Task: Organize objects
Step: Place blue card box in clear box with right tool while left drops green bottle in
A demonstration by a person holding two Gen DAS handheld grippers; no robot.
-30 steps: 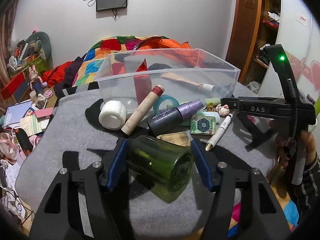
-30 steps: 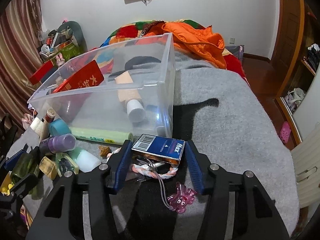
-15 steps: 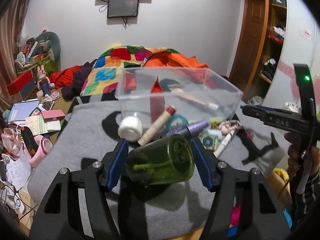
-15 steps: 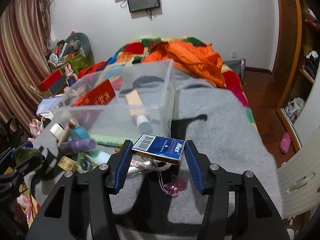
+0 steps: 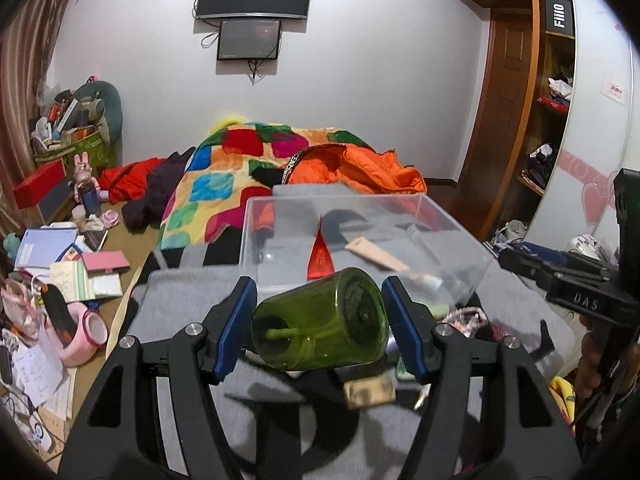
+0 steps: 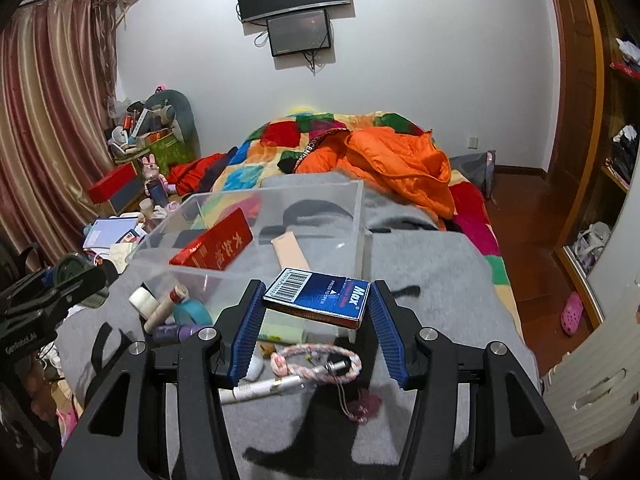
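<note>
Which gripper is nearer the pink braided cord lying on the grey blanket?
Right. The right gripper, holding the blue box, hangs directly above the pink braided cord. The left gripper, gripping the green bottle, is off to the side.

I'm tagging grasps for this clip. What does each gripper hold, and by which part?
The left gripper clamps the green bottle, lying sideways, across its body. The right gripper pinches the blue box by its two short ends.
</note>
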